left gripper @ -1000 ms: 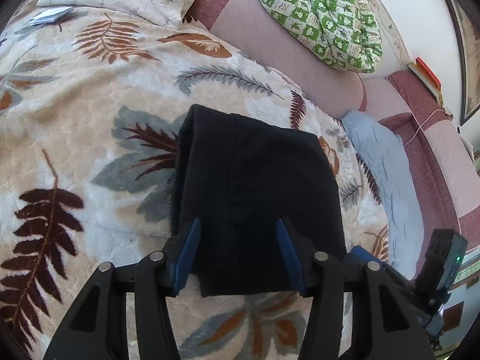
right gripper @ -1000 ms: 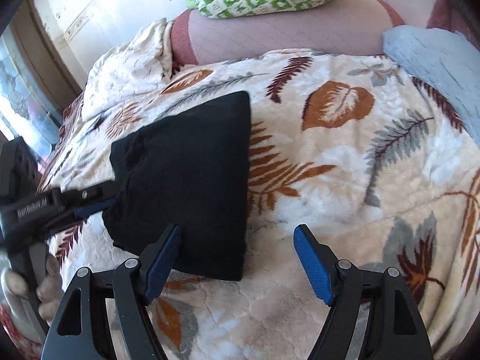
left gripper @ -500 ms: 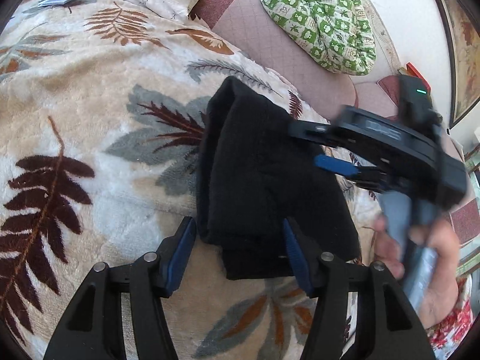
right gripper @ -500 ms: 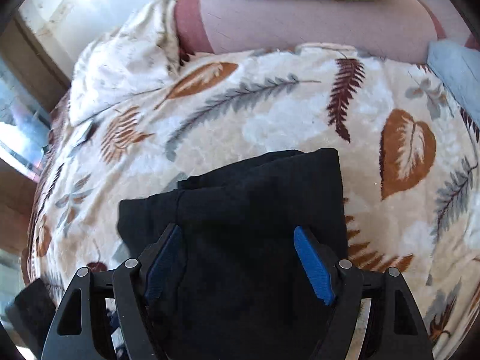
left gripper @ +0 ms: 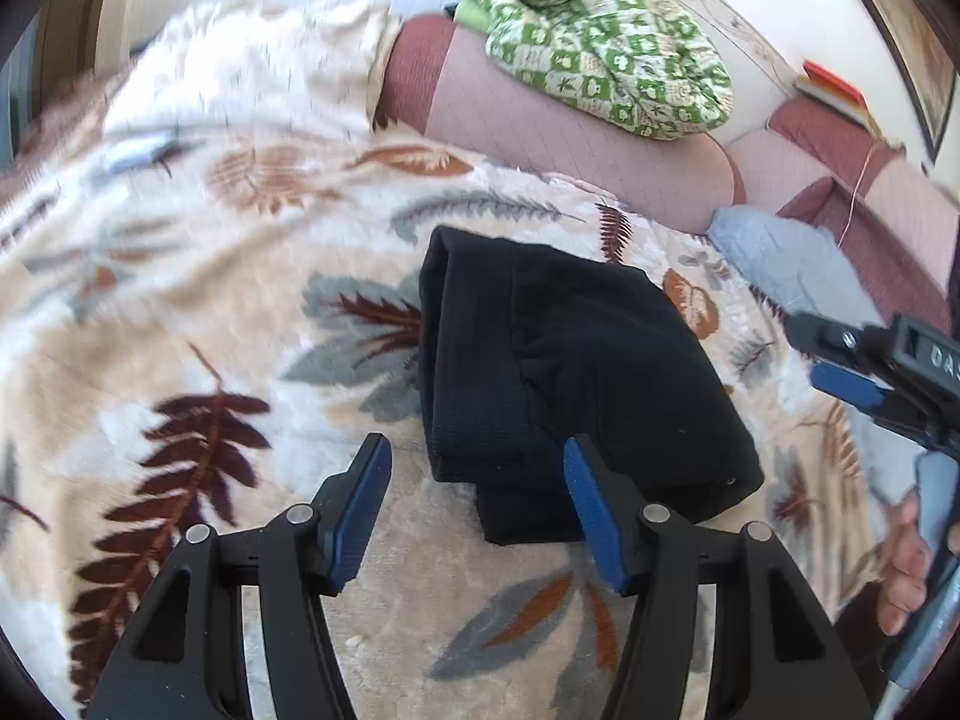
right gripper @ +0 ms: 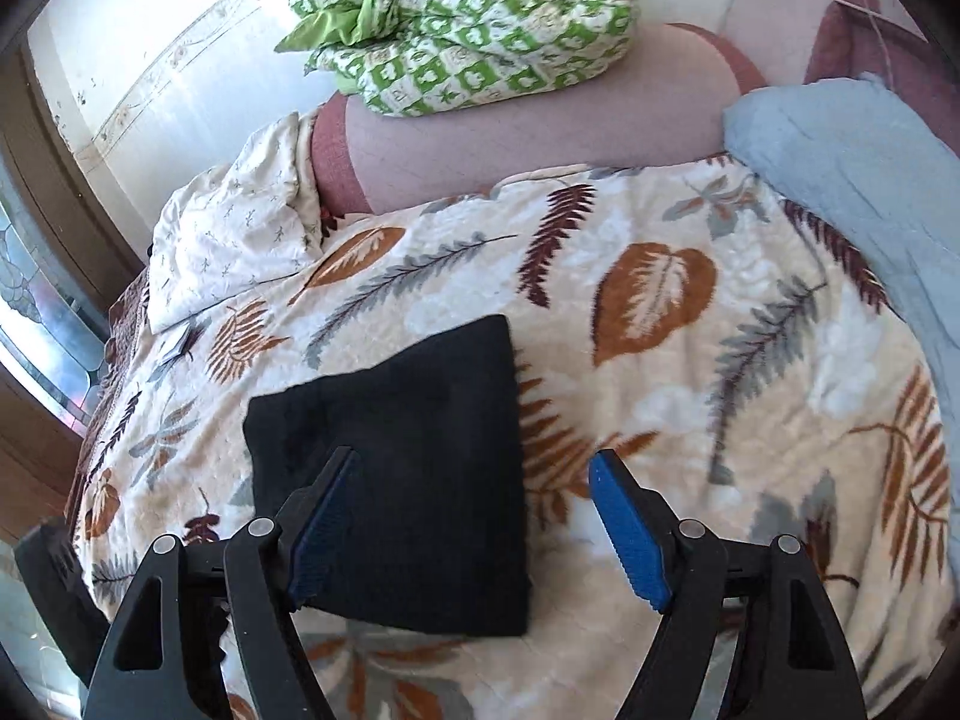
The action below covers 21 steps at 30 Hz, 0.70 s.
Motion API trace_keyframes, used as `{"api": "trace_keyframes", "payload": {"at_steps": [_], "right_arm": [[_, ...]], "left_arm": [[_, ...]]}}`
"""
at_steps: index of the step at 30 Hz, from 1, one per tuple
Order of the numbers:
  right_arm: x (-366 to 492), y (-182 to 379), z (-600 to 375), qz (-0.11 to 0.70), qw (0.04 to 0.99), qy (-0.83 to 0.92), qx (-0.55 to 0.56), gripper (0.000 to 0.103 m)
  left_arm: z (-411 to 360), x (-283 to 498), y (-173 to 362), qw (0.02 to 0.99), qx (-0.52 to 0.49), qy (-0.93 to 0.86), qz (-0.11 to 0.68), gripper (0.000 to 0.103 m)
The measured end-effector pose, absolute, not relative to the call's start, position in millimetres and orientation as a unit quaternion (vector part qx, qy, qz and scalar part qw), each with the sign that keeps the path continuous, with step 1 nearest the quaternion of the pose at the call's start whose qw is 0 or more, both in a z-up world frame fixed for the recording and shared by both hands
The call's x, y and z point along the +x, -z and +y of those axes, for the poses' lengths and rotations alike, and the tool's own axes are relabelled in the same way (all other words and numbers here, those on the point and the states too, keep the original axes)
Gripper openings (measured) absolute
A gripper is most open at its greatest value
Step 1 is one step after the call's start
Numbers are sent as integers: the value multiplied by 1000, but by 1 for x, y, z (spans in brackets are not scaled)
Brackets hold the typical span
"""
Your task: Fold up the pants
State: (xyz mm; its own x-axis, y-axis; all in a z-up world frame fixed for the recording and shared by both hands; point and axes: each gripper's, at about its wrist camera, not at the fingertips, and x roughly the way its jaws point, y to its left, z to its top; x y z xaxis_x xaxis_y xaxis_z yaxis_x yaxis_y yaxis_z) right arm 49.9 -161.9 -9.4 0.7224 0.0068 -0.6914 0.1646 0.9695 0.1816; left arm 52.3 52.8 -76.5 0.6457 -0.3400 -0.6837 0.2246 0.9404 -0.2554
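Observation:
The black pants (left gripper: pixel 564 372) lie folded into a thick rectangular bundle on the leaf-patterned blanket (left gripper: pixel 198 324); they also show in the right wrist view (right gripper: pixel 414 468). My left gripper (left gripper: pixel 477 507) is open and empty, held just short of the bundle's near edge. My right gripper (right gripper: pixel 474 531) is open and empty, above the bundle's near right corner. The right gripper also shows at the right edge of the left wrist view (left gripper: pixel 882 366), off the pants, with the hand that holds it below.
A pink sofa back (left gripper: pixel 558 126) with a green checked quilt (left gripper: pixel 606 54) runs behind the blanket. A light blue cloth (right gripper: pixel 840 180) lies at the right. A cream sheet (right gripper: pixel 234 240) lies at the far left, by a window.
The right gripper has lifted off the pants and drawn back to the right. The left gripper has pulled back from the bundle's near edge. The pants stay folded.

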Motion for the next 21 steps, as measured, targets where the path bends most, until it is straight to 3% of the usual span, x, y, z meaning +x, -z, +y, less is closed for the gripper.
{"api": "trace_keyframes", "payload": {"at_steps": [11, 21], "right_arm": [[2, 40, -191, 359, 917, 48, 166, 83], [-7, 56, -181, 356, 923, 20, 143, 83]], "left_arm": [[32, -2, 46, 922, 39, 83, 376, 61], [15, -12, 49, 905, 55, 61, 418, 62]]}}
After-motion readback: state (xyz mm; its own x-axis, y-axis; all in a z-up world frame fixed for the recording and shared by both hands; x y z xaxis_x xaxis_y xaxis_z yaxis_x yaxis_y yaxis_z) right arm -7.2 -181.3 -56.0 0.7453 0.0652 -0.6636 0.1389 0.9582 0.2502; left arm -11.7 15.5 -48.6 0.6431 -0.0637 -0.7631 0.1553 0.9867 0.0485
